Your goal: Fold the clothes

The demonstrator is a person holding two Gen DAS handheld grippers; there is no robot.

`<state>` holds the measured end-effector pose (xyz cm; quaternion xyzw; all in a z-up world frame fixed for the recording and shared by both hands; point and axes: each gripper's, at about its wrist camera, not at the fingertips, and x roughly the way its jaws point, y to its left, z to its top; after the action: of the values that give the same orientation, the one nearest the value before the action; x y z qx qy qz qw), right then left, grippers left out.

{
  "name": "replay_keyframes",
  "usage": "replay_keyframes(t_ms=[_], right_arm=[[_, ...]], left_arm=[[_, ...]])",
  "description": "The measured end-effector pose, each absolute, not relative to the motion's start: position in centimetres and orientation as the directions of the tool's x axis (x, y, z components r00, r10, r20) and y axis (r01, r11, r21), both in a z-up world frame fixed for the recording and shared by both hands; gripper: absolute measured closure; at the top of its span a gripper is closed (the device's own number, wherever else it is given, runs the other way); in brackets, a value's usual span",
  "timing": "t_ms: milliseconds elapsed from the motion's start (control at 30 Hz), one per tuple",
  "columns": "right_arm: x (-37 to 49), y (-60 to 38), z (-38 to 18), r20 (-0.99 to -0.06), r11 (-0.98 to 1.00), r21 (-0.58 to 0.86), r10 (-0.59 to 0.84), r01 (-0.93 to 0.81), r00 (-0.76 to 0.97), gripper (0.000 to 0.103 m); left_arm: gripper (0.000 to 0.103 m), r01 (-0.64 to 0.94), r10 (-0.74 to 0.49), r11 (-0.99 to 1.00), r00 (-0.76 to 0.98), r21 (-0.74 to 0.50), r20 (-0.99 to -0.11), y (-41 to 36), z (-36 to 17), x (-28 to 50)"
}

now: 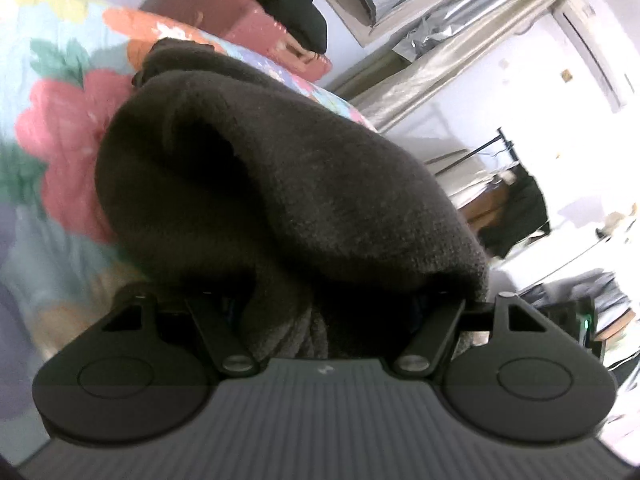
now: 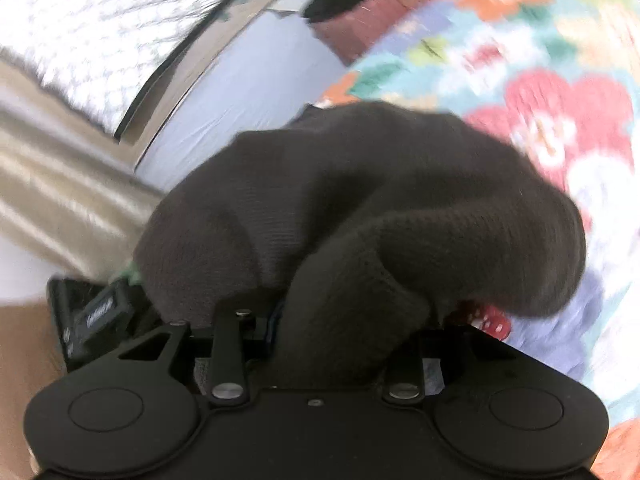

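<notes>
Left gripper (image 1: 320,304) at the very front of the left wrist view, black linkage arms angled apart, fingers buried under a dark charcoal knitted garment (image 1: 280,184); impossible to tell whether spread or pinched. Bunched in thick rolls over the fingers, sagging down between the linkage arms to the ribbed grey housing. Beyond the knit, a floral bedspread with red, orange and green flowers on pale blue (image 1: 56,132), blurred. Farther back, a reddish-brown box-like block (image 1: 240,12) with a black cloth heap (image 1: 296,12) on top. Off to the right, a silvery curtain (image 1: 460,48) against a white wall.

Right gripper (image 2: 316,312) in much the same state in the right wrist view: fingers swallowed by the same dark knit (image 2: 360,208), jaw position not readable. One fat fold draped down the middle onto the black housing, the rest humped above it. Behind, the flowered bedspread (image 2: 560,100) to the right, heavily smeared. To the left, pale blue sheet (image 2: 248,92), then shiny beige curtain fabric (image 2: 60,184) and a quilted silver panel (image 2: 100,20) farthest away.
</notes>
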<state>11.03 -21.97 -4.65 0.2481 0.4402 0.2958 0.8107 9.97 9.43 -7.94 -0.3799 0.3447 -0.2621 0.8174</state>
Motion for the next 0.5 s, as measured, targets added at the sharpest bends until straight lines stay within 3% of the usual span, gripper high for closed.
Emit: replay_keyframes(t_ms=[500], right_arm=[[-1.0, -30.9, 1.4, -0.485, 0.711, 0.649, 0.660, -0.270, 0.574, 0.063]], left_arm=[[0.034, 0.392, -0.822, 0.528, 0.457, -0.753, -0.339, -2.0, -0.2, 4.9]])
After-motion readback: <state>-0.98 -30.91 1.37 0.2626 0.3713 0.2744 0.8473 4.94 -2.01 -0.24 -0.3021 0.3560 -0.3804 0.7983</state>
